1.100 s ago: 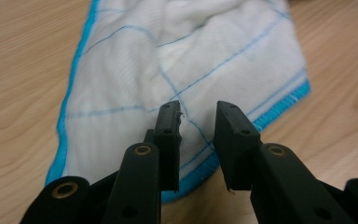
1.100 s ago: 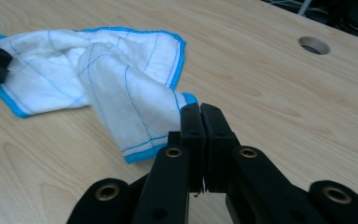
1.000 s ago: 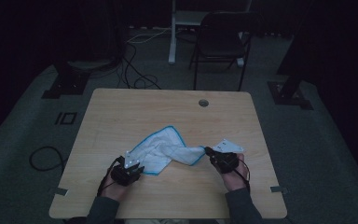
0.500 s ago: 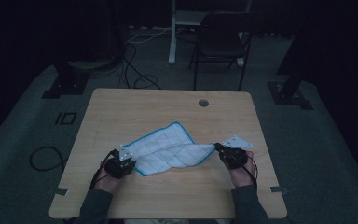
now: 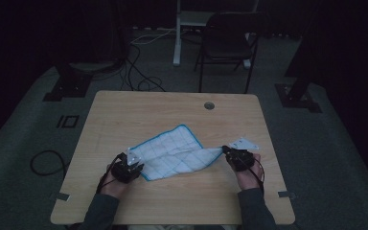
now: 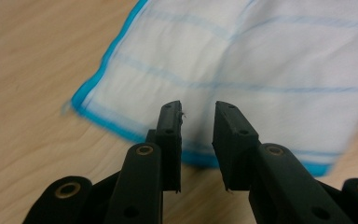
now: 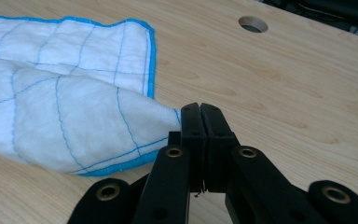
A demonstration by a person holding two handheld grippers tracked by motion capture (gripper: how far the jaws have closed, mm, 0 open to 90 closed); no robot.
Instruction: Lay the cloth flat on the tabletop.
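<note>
Since a second ago the cloth has been pulled out from a bunched heap into a flatter sheet, its far corner now reaching toward 12 o'clock. The left gripper has drawn out toward 9 o'clock and let go; its jaws now stand apart over the cloth's edge. The right gripper has shifted toward 3 o'clock, pinching the cloth's corner.

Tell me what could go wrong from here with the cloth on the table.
1. The right claw is shut on just one corner of the white cloth with blue stitched edging, so a pull may slip that corner free.
2. The left claw is open over the cloth's near edge; closing it carelessly could miss the cloth or bunch it.
3. The cloth already lies partly folded, so dragging may crease it further.
</note>
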